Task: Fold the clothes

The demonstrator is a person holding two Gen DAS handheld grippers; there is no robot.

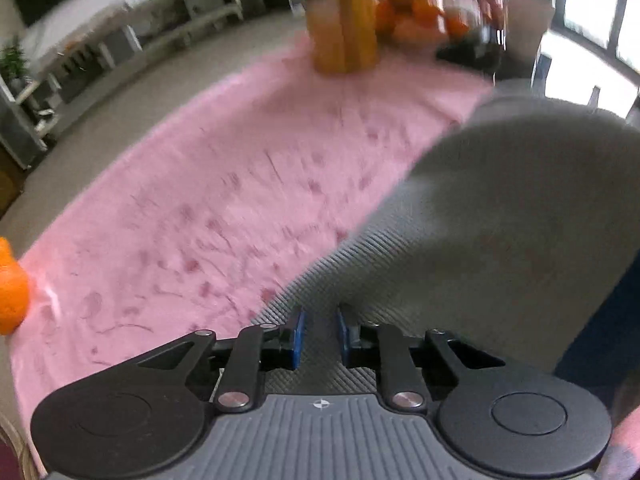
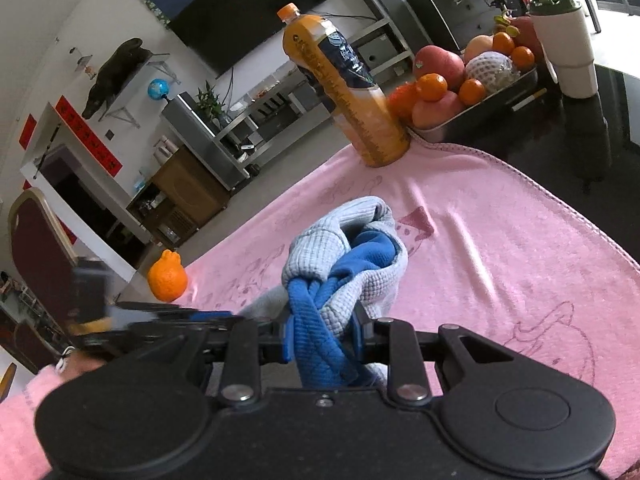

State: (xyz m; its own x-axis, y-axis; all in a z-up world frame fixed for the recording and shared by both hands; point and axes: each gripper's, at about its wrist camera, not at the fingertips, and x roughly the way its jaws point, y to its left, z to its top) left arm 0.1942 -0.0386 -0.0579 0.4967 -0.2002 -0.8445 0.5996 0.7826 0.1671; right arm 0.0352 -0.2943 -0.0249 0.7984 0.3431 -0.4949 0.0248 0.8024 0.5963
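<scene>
Left: loose orange mandarin (image 2: 167,276) at the edge of the pink fleece blanket (image 2: 500,240) spread over the table. Left gripper (image 1: 320,334): blue pads nearly together over grey ribbed knit cloth (image 1: 500,220); whether they pinch it cannot be told. Centre: right gripper (image 2: 323,340) clamped on the bunched grey-and-blue knit garment (image 2: 344,256), lifted above the blanket. Behind stand the orange juice bottle (image 2: 344,92) and metal fruit tray (image 2: 480,108). The garment looks light, soft and limp; it will sag, so hems or corners are probably the best holds.
</scene>
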